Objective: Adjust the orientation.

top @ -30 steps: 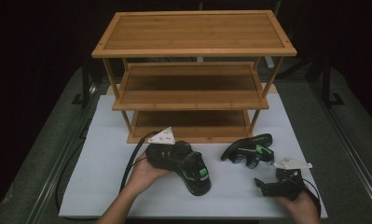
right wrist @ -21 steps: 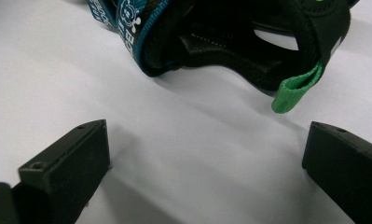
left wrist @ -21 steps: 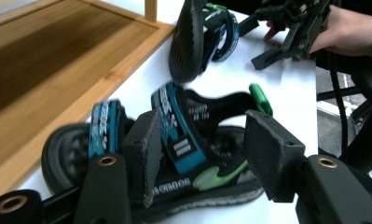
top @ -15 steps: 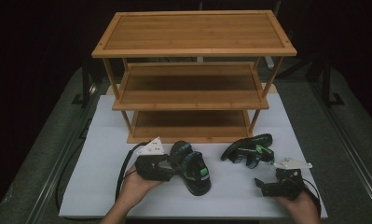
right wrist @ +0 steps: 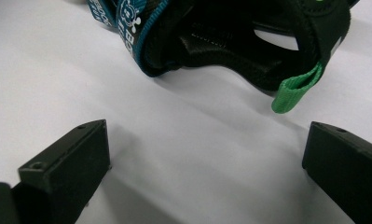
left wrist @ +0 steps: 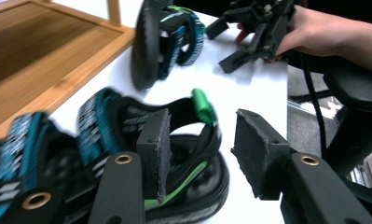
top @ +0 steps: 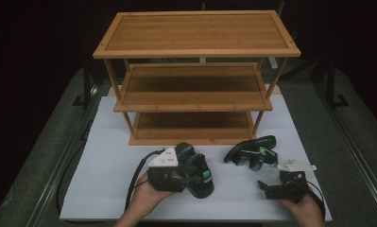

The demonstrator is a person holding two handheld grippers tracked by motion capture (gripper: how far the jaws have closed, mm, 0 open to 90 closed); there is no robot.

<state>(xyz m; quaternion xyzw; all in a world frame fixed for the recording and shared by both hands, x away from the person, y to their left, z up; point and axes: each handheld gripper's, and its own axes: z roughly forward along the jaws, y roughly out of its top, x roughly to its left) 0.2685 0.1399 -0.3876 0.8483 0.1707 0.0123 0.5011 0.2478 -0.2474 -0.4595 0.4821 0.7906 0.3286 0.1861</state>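
White mat (top: 106, 184): left gripper (left wrist: 200, 144) closing around near sandal's (left wrist: 127, 154) heel strap.

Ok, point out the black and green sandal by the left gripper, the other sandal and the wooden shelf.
black and green sandal (top: 200, 176), high view, heel strap.
other sandal (top: 252, 151), high view, its straps.
wooden shelf (top: 195, 30), high view, top board.

Near sandal (top: 199, 176), black with teal straps and green heel loop, flat on its sole on the white mat at centre left, second matching sandal (top: 252, 151) tipped on its side to the right, both before the shelf's bottom tier
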